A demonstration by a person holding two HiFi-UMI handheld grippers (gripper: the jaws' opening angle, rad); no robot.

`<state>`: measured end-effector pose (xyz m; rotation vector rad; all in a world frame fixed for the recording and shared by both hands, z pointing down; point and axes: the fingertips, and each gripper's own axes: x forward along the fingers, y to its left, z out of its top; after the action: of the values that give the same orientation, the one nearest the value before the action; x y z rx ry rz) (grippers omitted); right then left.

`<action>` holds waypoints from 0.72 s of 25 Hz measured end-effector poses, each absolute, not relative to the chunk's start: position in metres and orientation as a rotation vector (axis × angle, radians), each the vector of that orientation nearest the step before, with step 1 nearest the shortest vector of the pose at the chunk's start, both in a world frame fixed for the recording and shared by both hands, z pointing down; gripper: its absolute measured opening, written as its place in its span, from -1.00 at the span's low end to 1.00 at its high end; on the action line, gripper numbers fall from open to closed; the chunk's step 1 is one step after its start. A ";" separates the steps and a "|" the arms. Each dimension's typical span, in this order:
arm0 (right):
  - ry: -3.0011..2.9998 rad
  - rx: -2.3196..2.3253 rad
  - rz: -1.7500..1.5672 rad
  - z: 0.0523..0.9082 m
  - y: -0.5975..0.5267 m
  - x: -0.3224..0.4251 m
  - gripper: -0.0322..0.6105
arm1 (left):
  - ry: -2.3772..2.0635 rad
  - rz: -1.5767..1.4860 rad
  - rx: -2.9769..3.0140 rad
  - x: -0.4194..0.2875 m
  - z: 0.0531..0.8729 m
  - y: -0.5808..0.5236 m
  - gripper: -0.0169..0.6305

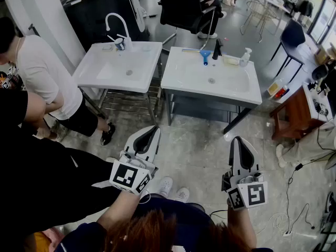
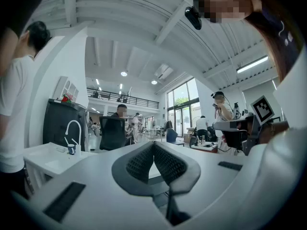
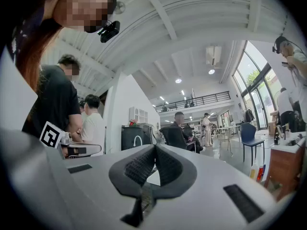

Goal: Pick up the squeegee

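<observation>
The squeegee (image 1: pixel 204 55), with a blue head and a thin handle running left, lies on the back rim of the right white sink (image 1: pixel 210 83) beside a black faucet (image 1: pixel 217 49). Both grippers hover level over the floor, well short of the sinks. My left gripper (image 1: pixel 153 132) is shut with nothing in it, its ribbed pads meeting at the tip in the left gripper view (image 2: pixel 153 145). My right gripper (image 1: pixel 236 142) is shut and empty too, its pads pressed together in the right gripper view (image 3: pixel 154 149). Neither gripper view shows the squeegee.
A second white sink (image 1: pixel 118 67) with a curved white faucet (image 1: pixel 116 22) stands left of the first. A soap bottle (image 1: pixel 244 56) and a yellow sponge (image 1: pixel 231 61) sit on the right sink's rim. A person in a white shirt (image 1: pixel 44 72) stands at left; a wooden stand (image 1: pixel 294 112) at right.
</observation>
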<state>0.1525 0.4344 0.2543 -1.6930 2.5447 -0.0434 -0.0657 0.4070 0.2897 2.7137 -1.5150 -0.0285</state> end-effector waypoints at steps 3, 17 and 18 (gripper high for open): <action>2.547 -1.693 -0.029 0.254 0.434 0.158 -0.86 | -1.537 -0.030 2.706 -0.063 0.293 0.406 -0.89; 2.534 -1.639 -0.085 0.263 0.407 0.183 -0.56 | -1.603 -0.042 2.664 -0.041 0.302 0.393 -0.89; 2.531 -1.639 -0.090 0.264 0.401 0.184 -0.46 | -1.607 -0.039 2.663 -0.042 0.302 0.389 -0.89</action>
<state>0.1838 0.4014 0.2642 -1.6390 2.5307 -0.0895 -0.0423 0.3886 0.3023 2.6626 -1.6065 -0.0392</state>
